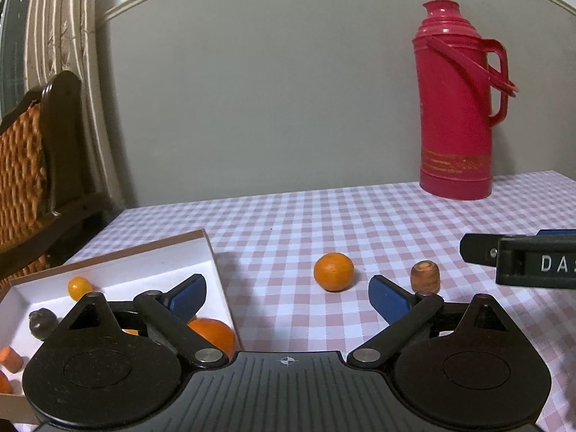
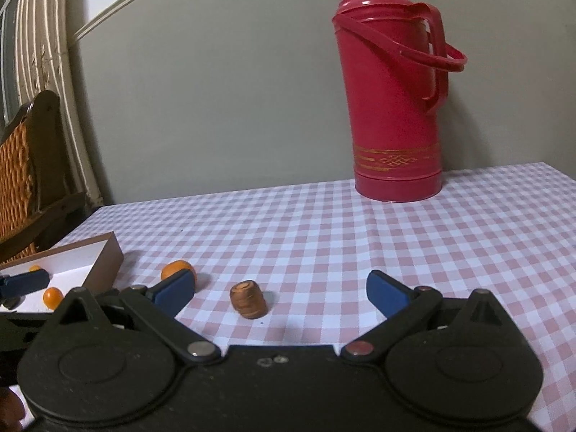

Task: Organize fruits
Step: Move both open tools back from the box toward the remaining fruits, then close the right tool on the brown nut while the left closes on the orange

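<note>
A small orange lies on the checked tablecloth, just beyond my left gripper, whose blue pads stand wide apart with nothing between them. Right of it stands a brown barrel-shaped piece. In the right wrist view that barrel piece sits ahead, a little left of centre, of my right gripper, open and empty. The orange shows partly behind its left pad. A white shallow box at the left holds a small yellow-orange fruit, a dark fruit, a larger orange and orange pieces.
A tall red thermos stands at the back right near the grey wall. A dark wooden chair with a woven back is beyond the table's left edge. The right gripper's body enters the left wrist view from the right.
</note>
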Demonstrator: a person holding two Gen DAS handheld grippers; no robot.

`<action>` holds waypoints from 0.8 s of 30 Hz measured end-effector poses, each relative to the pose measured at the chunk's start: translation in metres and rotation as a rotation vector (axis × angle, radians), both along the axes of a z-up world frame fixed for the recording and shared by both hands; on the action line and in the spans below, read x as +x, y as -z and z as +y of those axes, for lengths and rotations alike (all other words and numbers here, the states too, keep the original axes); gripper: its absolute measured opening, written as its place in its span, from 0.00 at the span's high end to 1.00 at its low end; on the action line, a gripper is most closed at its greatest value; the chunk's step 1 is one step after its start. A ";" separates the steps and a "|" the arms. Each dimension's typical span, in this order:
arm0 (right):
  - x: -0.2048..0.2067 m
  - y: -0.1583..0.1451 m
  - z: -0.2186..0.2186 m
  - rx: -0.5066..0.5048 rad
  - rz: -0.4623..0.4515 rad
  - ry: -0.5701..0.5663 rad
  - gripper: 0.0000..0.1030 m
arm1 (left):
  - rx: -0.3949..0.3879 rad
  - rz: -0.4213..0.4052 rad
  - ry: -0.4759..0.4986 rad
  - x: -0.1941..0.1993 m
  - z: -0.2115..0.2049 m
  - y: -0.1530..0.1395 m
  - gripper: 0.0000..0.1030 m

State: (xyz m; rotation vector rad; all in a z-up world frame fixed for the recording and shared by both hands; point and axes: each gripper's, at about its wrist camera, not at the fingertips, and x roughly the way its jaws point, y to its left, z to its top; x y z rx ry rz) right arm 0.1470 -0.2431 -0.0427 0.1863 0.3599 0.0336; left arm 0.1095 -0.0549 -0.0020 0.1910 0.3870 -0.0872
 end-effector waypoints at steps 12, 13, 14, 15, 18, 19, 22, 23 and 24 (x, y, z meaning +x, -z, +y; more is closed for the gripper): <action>0.011 0.002 0.002 0.012 0.019 -0.013 0.13 | 0.018 0.022 -0.004 0.013 -0.003 0.005 0.11; 0.013 0.002 0.003 0.014 0.021 -0.017 0.15 | 0.017 0.027 -0.002 0.014 -0.003 0.006 0.13; 0.015 0.003 0.005 0.016 0.025 -0.021 0.16 | 0.016 0.034 0.000 0.016 -0.003 0.006 0.14; 0.016 0.003 0.007 0.015 0.029 -0.026 0.20 | 0.014 0.039 0.000 0.017 -0.003 0.007 0.14; 0.021 0.004 0.011 0.013 0.040 -0.036 0.23 | 0.016 0.043 -0.003 0.020 -0.003 0.009 0.15; 0.023 0.004 0.012 0.011 0.044 -0.038 0.25 | 0.015 0.045 -0.002 0.021 -0.004 0.009 0.15; 0.026 0.006 0.015 0.010 0.057 -0.043 0.30 | 0.013 0.054 0.004 0.024 -0.006 0.011 0.15; 0.027 0.006 0.015 0.008 0.060 -0.042 0.31 | 0.012 0.058 0.005 0.026 -0.006 0.012 0.16; 0.028 0.007 0.016 0.006 0.064 -0.040 0.31 | 0.011 0.065 0.009 0.027 -0.008 0.013 0.17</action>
